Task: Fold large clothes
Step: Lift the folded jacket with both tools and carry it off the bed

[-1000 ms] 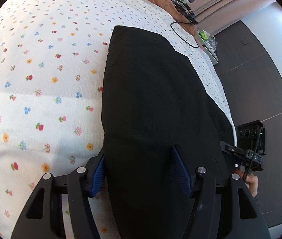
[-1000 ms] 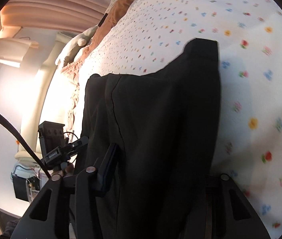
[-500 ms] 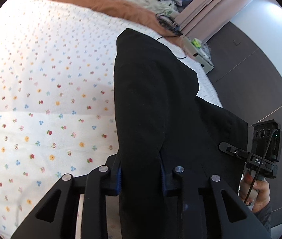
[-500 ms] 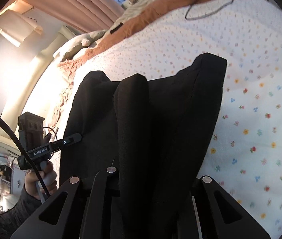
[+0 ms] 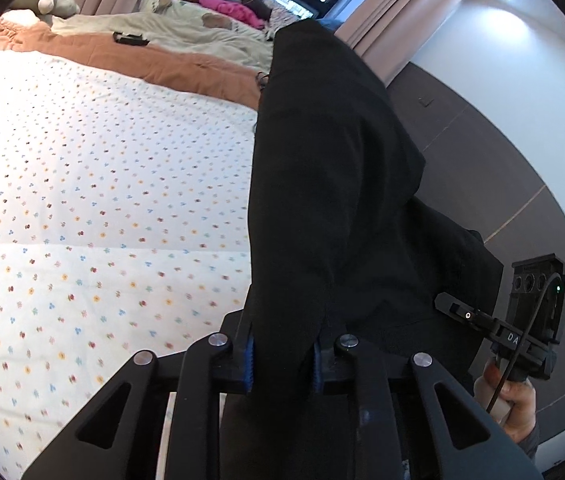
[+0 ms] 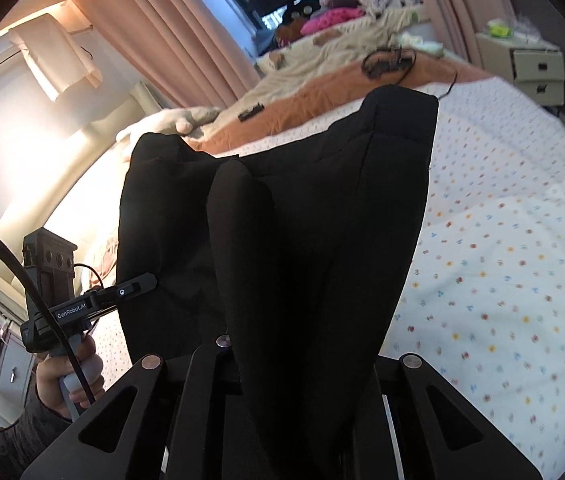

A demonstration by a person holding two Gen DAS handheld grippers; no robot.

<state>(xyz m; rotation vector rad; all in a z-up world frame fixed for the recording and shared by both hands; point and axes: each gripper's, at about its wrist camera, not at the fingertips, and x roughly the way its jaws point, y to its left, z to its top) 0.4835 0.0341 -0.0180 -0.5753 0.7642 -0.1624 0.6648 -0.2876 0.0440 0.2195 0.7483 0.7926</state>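
Floral bedsheet [image 5: 102,200] | one black garment [image 5: 330,184] | two claws: left claw [image 5: 282,356], right claw [image 6: 302,364], both clamping it

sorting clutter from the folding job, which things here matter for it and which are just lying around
In the job:
- black garment, lifted by its near edge
- left gripper, shut on it
- right gripper, shut on it
- floral bedsheet, the folding surface

Just lying about:
- pink clothes
- beige blanket
- black cable
- nightstand
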